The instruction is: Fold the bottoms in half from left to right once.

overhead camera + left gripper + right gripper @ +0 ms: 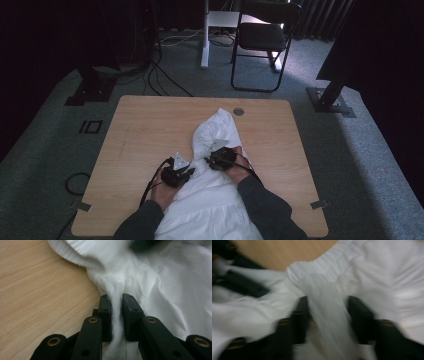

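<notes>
One light wooden table with rounded corners (145, 135) is filling the middle of the high view, sitting on grey carpet. One white cotton garment with a ribbed hem (215, 200) is lying on it, running from the bottom centre of the frame up to a bunched tip just below the table's far edge, right of centre. One black folding chair (262, 37) is standing at the top of the frame, right of centre, beside one white stand leg (205, 35).

Two forearms in dark sleeves are coming in from the bottom edge, each hand holding one black gripper, so two grippers are working on the cloth. The left gripper (186, 174) is sitting at the garment's left border, slightly left of centre. In the left gripper view its two jaws are standing a narrow slot apart in the lower middle of the frame, pinching a ridge of the white garment (160, 290) between them, with bare table (37, 290) taking up the left half. The right gripper (214, 161) is resting on the cloth just right of the left one. In the blurred right gripper view its jaws are standing wider apart, with a thick fold of the white garment (329, 312) passing between them; whether they are actually clamping it I cannot tell.

One small round grey cap (238, 111) is sitting in the tabletop near the far edge, just beside the garment's tip.
</notes>
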A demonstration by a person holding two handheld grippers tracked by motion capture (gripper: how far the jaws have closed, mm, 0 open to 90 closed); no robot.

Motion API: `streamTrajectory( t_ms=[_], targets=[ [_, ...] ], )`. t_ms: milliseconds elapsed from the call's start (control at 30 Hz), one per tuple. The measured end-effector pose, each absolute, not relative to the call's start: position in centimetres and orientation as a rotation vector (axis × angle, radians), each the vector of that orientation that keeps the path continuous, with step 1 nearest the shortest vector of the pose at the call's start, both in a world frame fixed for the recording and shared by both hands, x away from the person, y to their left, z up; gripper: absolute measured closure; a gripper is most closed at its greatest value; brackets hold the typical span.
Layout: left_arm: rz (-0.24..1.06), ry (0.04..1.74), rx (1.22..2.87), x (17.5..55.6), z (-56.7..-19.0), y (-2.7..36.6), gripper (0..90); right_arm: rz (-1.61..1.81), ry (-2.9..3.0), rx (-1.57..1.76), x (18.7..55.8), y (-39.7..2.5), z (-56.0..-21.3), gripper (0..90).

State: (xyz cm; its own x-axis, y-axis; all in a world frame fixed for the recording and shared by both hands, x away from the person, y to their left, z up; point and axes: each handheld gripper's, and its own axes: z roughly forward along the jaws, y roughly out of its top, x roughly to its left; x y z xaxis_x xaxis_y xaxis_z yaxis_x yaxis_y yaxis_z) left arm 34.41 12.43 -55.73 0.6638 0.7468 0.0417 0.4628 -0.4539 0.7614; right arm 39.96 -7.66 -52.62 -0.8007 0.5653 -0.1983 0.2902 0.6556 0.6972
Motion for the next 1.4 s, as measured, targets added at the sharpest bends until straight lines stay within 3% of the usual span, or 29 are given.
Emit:
streamTrajectory(
  t_ms=[67,167,333,500,533,600,633,767,1033,1200,1300,1333,1400],
  targets=[
    [0.498,0.921,2.135,34.3,-55.7,12.3,81.1,1.055,2.427,0.747,40.9,-8.5,-51.4,77.6],
    [0.500,0.910,2.145,34.1,-55.7,12.2,83.8,1.111,2.317,0.873,43.3,-10.4,-49.2,84.3],
    [0.496,0.896,2.150,33.3,-55.7,12.1,85.1,1.139,2.123,1.096,47.3,-14.6,-46.6,85.8],
    [0.484,0.904,2.143,32.6,-55.8,12.4,84.9,1.113,2.045,1.294,49.8,-18.3,-47.2,85.7],
    [0.485,0.905,2.140,32.5,-55.8,12.3,84.9,1.132,2.058,1.339,50.2,-19.0,-47.8,84.7],
    [0.483,0.917,2.139,32.6,-55.8,12.4,83.2,1.173,2.107,1.373,50.7,-19.8,-49.4,69.1],
    [0.479,0.942,2.130,32.7,-55.7,12.6,79.7,1.181,2.111,1.377,50.6,-19.8,-49.7,61.4],
    [0.450,0.990,2.128,33.4,-55.1,13.2,61.0,1.210,2.086,1.390,49.4,-20.5,-50.4,48.5],
    [0.535,0.963,2.038,36.6,-50.1,11.8,51.9,1.144,2.243,1.302,45.9,-20.5,-52.9,49.2],
    [0.541,1.024,2.096,40.9,-51.0,8.1,46.5,1.114,2.288,1.301,46.0,-19.2,-54.4,49.8],
    [0.623,1.068,2.133,42.9,-52.3,6.8,44.1,1.082,2.298,1.294,46.0,-18.4,-54.9,49.8],
    [0.630,1.091,2.141,43.6,-52.7,6.8,45.2,1.046,2.304,1.282,45.9,-18.0,-55.2,49.3],
    [0.676,1.149,2.170,44.5,-53.5,7.1,59.1,1.035,2.284,1.258,45.5,-17.7,-55.4,49.6]
  ],
)
